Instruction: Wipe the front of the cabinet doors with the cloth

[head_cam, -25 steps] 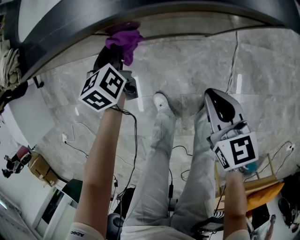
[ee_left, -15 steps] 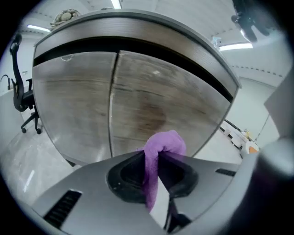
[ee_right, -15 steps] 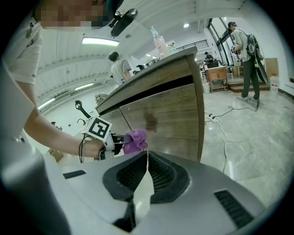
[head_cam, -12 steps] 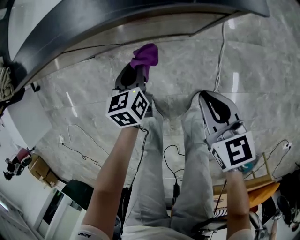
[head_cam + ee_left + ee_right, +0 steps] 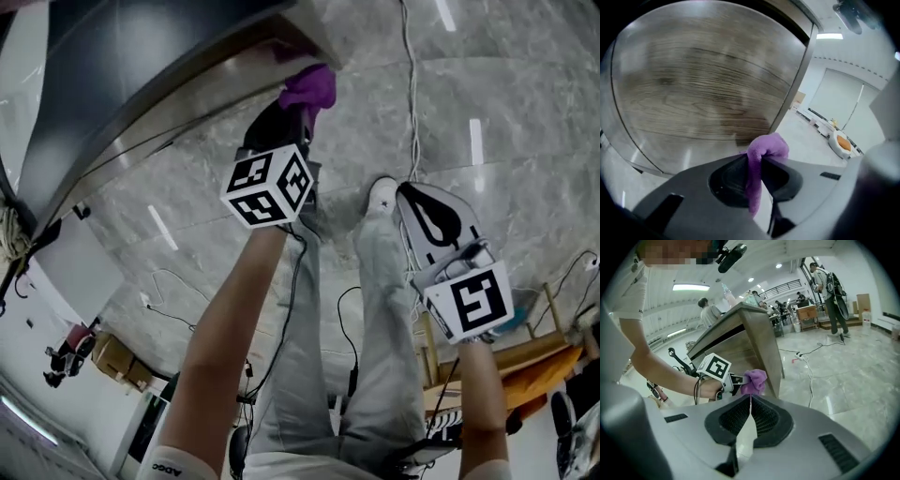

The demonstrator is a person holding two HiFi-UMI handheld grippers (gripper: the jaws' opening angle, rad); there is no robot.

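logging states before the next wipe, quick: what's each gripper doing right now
Left gripper: closed on the purple cloth.
Right gripper: closed, holding nothing.

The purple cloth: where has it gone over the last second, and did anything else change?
The left gripper carried the purple cloth rightward along the cabinet door towards its edge, fingers clamped on it throughout. The right gripper stayed low, shut and empty.

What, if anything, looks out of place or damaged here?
Nothing stands out. The left claw grips the purple cloth by the wooden cabinet door; the right claw is shut, empty. A cable trails across the floor.
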